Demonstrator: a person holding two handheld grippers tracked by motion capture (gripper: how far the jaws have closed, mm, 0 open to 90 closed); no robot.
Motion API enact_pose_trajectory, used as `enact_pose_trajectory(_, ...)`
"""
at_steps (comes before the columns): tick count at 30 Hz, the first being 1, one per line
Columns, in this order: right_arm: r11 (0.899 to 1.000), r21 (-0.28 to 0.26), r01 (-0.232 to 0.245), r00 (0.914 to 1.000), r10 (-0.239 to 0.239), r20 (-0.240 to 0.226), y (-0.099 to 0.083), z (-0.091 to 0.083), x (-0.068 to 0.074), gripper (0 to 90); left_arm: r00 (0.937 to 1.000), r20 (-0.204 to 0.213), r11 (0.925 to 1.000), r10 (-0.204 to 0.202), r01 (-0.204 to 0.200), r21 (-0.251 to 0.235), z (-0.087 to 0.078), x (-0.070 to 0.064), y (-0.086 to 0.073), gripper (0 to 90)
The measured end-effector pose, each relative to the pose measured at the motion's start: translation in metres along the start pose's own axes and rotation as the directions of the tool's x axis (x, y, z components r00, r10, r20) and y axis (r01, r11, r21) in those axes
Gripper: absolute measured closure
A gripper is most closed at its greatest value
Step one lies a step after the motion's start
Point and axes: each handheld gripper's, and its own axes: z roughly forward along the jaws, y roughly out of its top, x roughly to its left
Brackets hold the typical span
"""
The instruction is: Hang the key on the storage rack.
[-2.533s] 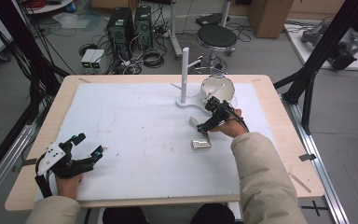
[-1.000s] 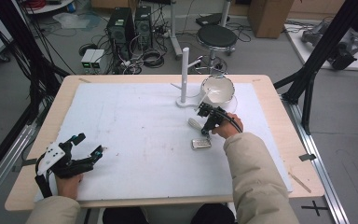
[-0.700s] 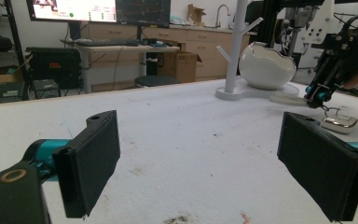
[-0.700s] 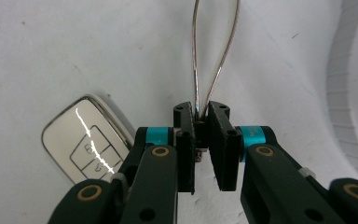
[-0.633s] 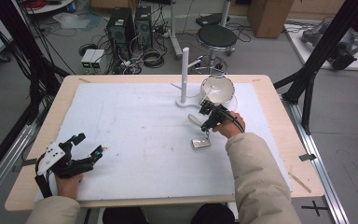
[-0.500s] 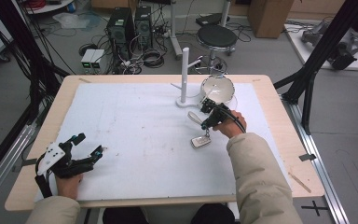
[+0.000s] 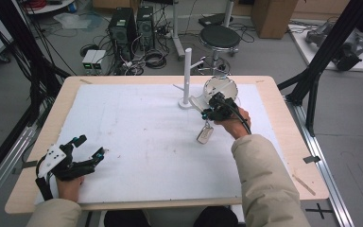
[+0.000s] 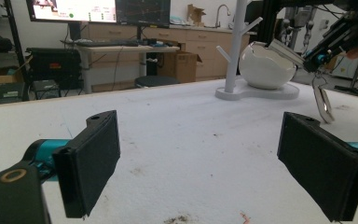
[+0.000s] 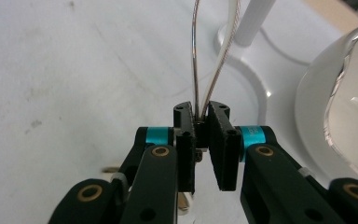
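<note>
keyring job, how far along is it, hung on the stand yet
Done: the right gripper has shut on the metal ring and lifted it, so the keyring tag dangles just over the white mat. In hand: carrying it beside the white peg stand and bowl. Left: probably hooking it on a peg; none holds it yet. The left gripper rests open.

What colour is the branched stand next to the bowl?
White: the tall branched stand and its flat base, clearest in the high view.
</note>
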Motion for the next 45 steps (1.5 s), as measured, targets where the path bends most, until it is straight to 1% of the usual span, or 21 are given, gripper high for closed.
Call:
enact_pose_trajectory(3, 0.999, -0.051, 0.012, 0.9998, -0.011, 0.02, 0.002, -0.006, 0.002, 82.0, 1.0, 0.001, 1.0, 0.0, 0.0, 0.0, 0.0, 0.0, 0.0, 13.5)
enact_pose_trajectory(4, 0.997, -0.068, 0.024, 0.9993, -0.022, 0.031, 0.002, -0.007, 0.003, 82.0, 1.0, 0.0, 1.0, 0.0, 0.0, 0.0, 0.0, 0.0, 0.0, 13.5)
enact_pose_trajectory(5, 0.996, -0.085, 0.025, 0.9991, -0.021, 0.036, 0.003, -0.009, 0.003, 82.0, 1.0, 0.002, 1.0, 0.0, 0.0, -0.001, 0.0, 0.0, 0.0, 13.5)
enact_pose_trajectory(6, 0.993, -0.115, 0.022, 0.9984, -0.016, 0.054, 0.004, -0.012, 0.004, 82.0, 1.0, 0.002, 1.0, -0.001, 0.001, -0.001, 0.0, 0.0, 0.0, 13.5)
enact_pose_trajectory(7, 0.991, -0.134, 0.027, 0.9982, -0.02, 0.056, 0.005, -0.013, 0.004, 82.0, 1.0, 0.003, 1.0, 0.0, 0.0, 0.0, 0.0, 0.0, 0.0, 13.4)
enact_pose_trajectory(9, 0.99, -0.142, 0.019, 0.998, -0.01, 0.062, 0.005, -0.014, 0.005, 82.0, 1.0, 0.002, 1.0, -0.001, 0.001, 0.0, 0.0, 0.0, 0.0, 13.5)
enact_pose_trajectory(11, 0.988, -0.156, 0.018, 0.9972, -0.007, 0.074, 0.006, -0.015, 0.006, 82.0, 1.0, 0.002, 1.0, -0.001, 0.001, 0.0, 0.0, 0.0, 0.0, 13.5)
enact_pose_trajectory(12, 0.987, -0.16, 0.027, 0.9961, -0.013, 0.087, 0.007, -0.016, 0.006, 82.0, 1.0, 0.002, 1.0, -0.001, 0.001, 0.0, 0.0, 0.0, 0.0, 13.4)
enact_pose_trajectory(15, 0.982, -0.185, 0.024, 0.9948, -0.005, 0.102, 0.009, -0.017, 0.007, 82.0, 1.0, 0.002, 1.0, -0.001, 0.001, 0.0, 0.0, 0.0, 0.0, 13.5)
enact_pose_trajectory(17, 0.978, -0.21, 0.017, 0.9948, 0.004, 0.101, 0.012, -0.017, 0.007, 82.0, 1.0, 0.001, 1.0, -0.003, 0.003, 0.0, 0.0, 0.0, 0.0, 13.4)
enact_pose_trajectory(20, 0.973, -0.229, 0.006, 0.9953, 0.017, 0.096, 0.016, -0.014, 0.007, 81.9, 1.0, 0.001, 1.0, -0.003, 0.003, 0.0, 0.0, 0.0, 0.0, 13.5)
enact_pose_trajectory(22, 0.973, -0.232, 0.0, 0.995, 0.023, 0.097, 0.017, -0.012, 0.007, 81.9, 1.0, 0.001, 1.0, -0.003, 0.003, 0.0, 0.0, 0.0, 0.0, 13.5)
enact_pose_trajectory(23, 0.972, -0.236, -0.011, 0.9948, 0.035, 0.095, 0.018, -0.011, 0.007, 81.9, 1.0, 0.001, 1.0, -0.004, 0.004, 0.0, 0.0, 0.001, 0.0, 13.5)
enact_pose_trajectory(25, 0.972, -0.237, -0.006, 0.9938, 0.032, 0.107, 0.021, -0.01, 0.006, 81.9, 1.0, 0.001, 1.0, -0.004, 0.004, 0.002, 0.0, 0.001, 0.0, 13.4)
enact_pose_trajectory(26, 0.97, -0.243, -0.016, 0.9939, 0.042, 0.102, 0.022, -0.009, 0.007, 81.9, 1.0, 0.002, 1.0, -0.005, 0.005, 0.002, 0.0, 0.001, 0.0, 13.5)
enact_pose_trajectory(28, 0.972, -0.236, -0.01, 0.9921, 0.039, 0.119, 0.025, -0.008, 0.006, 81.9, 1.0, 0.001, 1.0, -0.007, 0.007, 0.0, 0.0, 0.001, 0.0, 13.5)
enact_pose_trajectory(33, 0.973, -0.23, -0.032, 0.9903, 0.062, 0.125, 0.026, -0.002, 0.004, 81.9, 1.0, 0.001, 1.0, -0.006, 0.006, 0.001, 0.0, 0.001, 0.0, 13.5)
enact_pose_trajectory(36, 0.976, -0.215, -0.027, 0.9889, 0.058, 0.137, 0.027, 0.003, 0.003, 81.9, 1.0, 0.002, 1.0, -0.005, 0.005, 0.002, 0.0, 0.001, 0.0, 13.5)
enact_pose_trajectory(39, 0.976, -0.213, -0.045, 0.9883, 0.075, 0.133, 0.027, 0.008, 0.002, 81.9, 1.0, 0.002, 1.0, -0.001, 0.001, 0.001, 0.0, 0.001, 0.0, 13.5)
enact_pose_trajectory(42, 0.979, -0.2, -0.047, 0.9881, 0.075, 0.134, 0.027, 0.012, 0.0, 81.9, 1.0, 0.001, 1.0, -0.003, 0.003, 0.0, 0.001, 0.0, 0.0, 13.5)
enact_pose_trajectory(45, 0.977, -0.203, -0.06, 0.987, 0.088, 0.135, 0.027, 0.016, 0.0, 81.8, 1.0, 0.0, 1.0, -0.006, 0.006, 0.003, 0.0, 0.001, 0.0, 13.5)
